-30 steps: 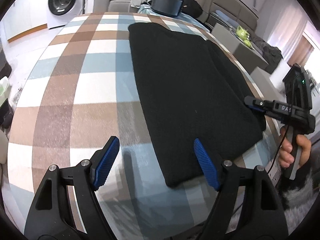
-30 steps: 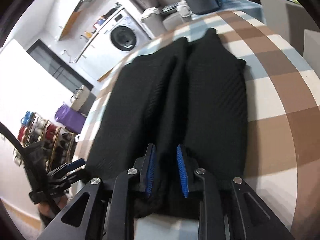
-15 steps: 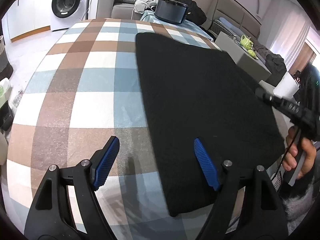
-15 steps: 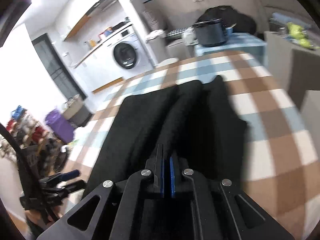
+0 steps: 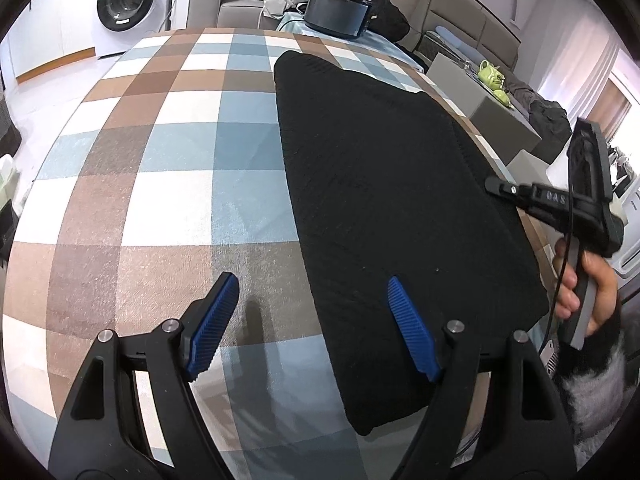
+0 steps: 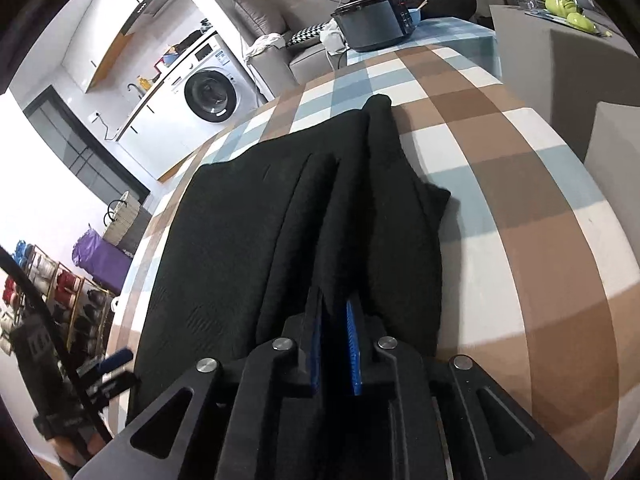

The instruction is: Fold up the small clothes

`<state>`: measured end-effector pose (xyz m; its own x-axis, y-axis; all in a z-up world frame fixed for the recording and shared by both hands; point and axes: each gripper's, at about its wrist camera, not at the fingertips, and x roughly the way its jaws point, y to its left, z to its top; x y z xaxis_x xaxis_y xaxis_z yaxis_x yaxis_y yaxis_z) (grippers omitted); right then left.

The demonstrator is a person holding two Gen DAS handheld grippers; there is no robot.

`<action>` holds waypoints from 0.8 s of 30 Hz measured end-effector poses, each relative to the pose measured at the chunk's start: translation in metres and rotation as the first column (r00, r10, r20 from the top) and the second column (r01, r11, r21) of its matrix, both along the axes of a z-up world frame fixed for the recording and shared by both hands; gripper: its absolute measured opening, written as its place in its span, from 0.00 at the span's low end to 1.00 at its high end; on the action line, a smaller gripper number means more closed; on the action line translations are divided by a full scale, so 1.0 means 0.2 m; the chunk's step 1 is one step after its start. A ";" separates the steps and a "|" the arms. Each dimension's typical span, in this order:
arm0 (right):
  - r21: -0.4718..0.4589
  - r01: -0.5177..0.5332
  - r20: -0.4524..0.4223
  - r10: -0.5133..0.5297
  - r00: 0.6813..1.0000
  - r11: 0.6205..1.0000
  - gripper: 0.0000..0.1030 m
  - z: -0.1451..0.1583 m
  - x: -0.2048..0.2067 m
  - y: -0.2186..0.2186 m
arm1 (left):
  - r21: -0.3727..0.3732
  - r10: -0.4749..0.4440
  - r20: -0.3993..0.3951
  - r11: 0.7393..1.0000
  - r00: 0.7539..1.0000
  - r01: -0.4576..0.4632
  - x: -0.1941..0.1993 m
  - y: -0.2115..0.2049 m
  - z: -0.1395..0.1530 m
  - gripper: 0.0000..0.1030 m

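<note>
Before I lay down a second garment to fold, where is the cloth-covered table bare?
Bare checked tablecloth runs along the black garment on the washing machine side, up to the far edge. A narrower bare strip borders its other side. It is crowded at the near edge, where both hand-held grippers work.

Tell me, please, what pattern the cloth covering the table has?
The tablecloth is checked in brown, blue and white, clearest in the left wrist view.

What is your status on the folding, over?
Left gripper open, empty, above the checked tablecloth. Right gripper shut on the black garment, near edge pinched. Nothing in the way.
</note>
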<state>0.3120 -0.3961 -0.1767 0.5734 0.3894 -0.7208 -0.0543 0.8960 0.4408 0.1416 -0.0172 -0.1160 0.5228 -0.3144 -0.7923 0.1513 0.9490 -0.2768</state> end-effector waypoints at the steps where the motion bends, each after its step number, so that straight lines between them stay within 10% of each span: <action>1: 0.000 -0.004 0.010 0.004 1.000 1.000 0.05 0.02 0.01 0.00 | 0.000 0.002 0.000 1.000 1.000 -0.002 0.00 0.00 0.00 0.73; 7: -0.113 -0.042 0.234 0.068 0.970 0.993 0.04 0.33 -0.10 0.07 | 0.004 -0.002 0.005 1.000 1.000 0.002 0.00 -0.01 0.01 0.73; 14: -0.104 0.080 0.022 -0.078 0.997 0.991 0.05 0.05 -0.06 -0.09 | 0.002 -0.017 -0.012 1.000 1.000 0.017 0.02 -0.04 -0.02 0.73; 24: 0.119 0.022 -0.028 -0.019 0.999 0.993 0.11 0.03 -0.32 -0.13 | -0.012 -0.019 -0.018 1.000 1.000 0.019 0.08 -0.07 -0.03 0.73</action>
<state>0.2482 -0.4215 -0.1704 0.5632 0.4623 -0.6849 -0.0234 0.8375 0.5460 0.1570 -0.0316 -0.1222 0.5022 -0.3337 -0.7978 0.1641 0.9426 -0.2910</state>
